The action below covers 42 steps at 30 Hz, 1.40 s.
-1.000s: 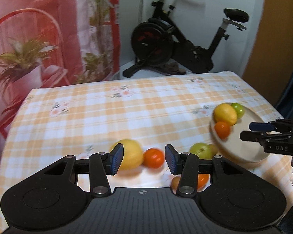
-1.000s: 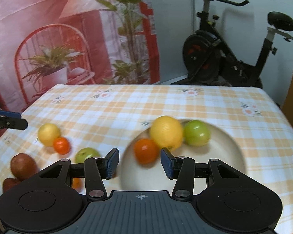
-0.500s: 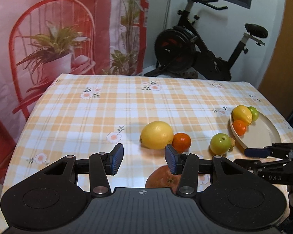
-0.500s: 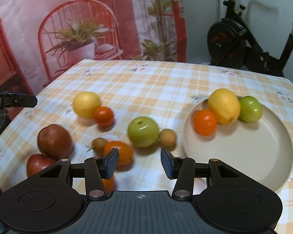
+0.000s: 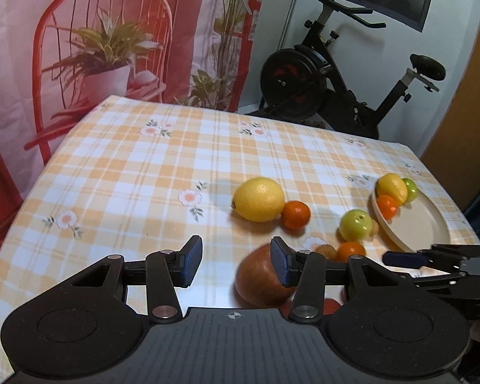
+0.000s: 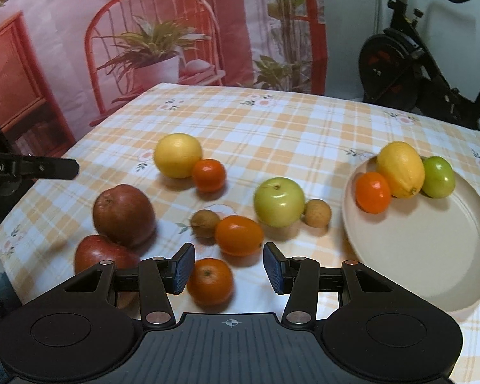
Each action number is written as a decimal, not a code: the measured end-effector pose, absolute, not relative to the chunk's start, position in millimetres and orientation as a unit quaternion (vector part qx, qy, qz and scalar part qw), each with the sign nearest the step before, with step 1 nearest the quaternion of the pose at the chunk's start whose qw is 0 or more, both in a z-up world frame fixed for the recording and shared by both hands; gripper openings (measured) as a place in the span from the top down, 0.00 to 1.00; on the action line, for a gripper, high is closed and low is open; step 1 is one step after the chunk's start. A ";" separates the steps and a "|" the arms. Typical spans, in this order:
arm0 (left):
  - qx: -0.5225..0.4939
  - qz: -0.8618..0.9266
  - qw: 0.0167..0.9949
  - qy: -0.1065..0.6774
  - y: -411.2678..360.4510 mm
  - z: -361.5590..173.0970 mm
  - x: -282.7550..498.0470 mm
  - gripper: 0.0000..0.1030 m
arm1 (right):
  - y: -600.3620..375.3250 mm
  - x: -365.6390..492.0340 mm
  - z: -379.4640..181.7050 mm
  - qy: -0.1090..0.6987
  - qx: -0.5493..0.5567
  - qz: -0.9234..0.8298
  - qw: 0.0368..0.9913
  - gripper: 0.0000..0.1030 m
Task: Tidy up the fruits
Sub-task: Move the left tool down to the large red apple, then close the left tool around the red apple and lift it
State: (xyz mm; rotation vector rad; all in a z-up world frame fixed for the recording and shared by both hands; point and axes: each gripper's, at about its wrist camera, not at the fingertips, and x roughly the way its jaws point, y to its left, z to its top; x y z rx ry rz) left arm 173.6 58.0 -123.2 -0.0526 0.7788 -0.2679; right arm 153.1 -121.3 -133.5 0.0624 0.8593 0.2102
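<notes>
A beige plate (image 6: 432,256) on the right holds a lemon (image 6: 400,169), a small orange (image 6: 372,192) and a green fruit (image 6: 438,177). Loose on the checked cloth lie a yellow lemon (image 6: 177,155), a tangerine (image 6: 208,175), a green apple (image 6: 278,201), two small brown fruits (image 6: 316,212), an oval orange (image 6: 238,235), a tangerine (image 6: 209,281) and two red-brown apples (image 6: 123,214). My right gripper (image 6: 228,270) is open and empty, just above the near tangerine. My left gripper (image 5: 236,264) is open and empty, beside a red-brown apple (image 5: 259,278).
The table's left and near edges are close to the red apples. An exercise bike (image 5: 336,89) and a printed backdrop with a red chair (image 5: 96,48) stand behind the table. The lemon (image 5: 259,199) and green apple (image 5: 355,224) show in the left wrist view.
Both grippers have swung left and pulled back towards the near edge. The right gripper has moved from over the plate to over the loose fruits. Both stayed open.
</notes>
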 end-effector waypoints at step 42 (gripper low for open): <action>-0.050 -0.188 0.880 0.434 43.8 -151.4 130.2 0.45 | -58.5 100.1 -132.6 0.420 -0.013 0.201 0.885 0.52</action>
